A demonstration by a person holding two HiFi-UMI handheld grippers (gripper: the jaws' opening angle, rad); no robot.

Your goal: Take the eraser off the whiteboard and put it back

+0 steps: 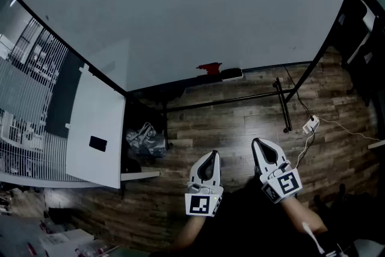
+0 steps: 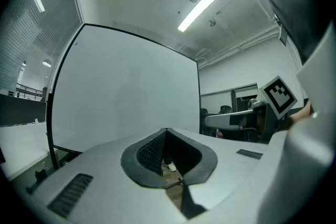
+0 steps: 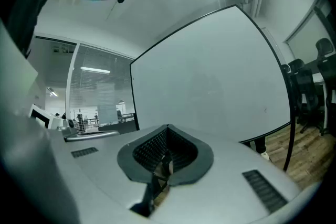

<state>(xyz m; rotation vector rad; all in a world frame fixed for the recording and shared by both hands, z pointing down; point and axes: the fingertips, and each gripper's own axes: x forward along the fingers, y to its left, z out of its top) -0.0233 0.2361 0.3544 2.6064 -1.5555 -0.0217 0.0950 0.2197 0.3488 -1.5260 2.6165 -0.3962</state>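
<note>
Tongs come nearest, low in the head view. The left tongs [image 1: 210,156] and the right tongs [image 1: 258,144] are held side by side and level, both aimed at the board. Each pair is clenched with nothing in it, and each gripper view shows only a sliver of floor through the slit between the closed jaws. Beyond them lies bare wooden floor [image 1: 240,120], with a crumpled bag [image 1: 144,138] to the left. To the right a white power adapter [image 1: 310,124] sits on its cable near the black foot [image 1: 283,106] of the board stand. Farther off stands the large whiteboard [image 1: 192,9], its face blank. At its lower edge sits a small red block, which I take for the eraser [image 1: 209,68]. A dark oblong piece [image 1: 232,73] lies just beside it on the right. The red block is well apart from both tongs, so the task looks to be at its very start: the reach has not been made and nothing has been lifted. The next move calls for carrying one pair forward, probably the right since it sits closer in line. Its jaws must release on the way, straddle the red block across its narrow sides, and clench before drawing it off the board. The neighbouring dark piece leaves little room on that side, so the jaws should come in squarely.
</note>
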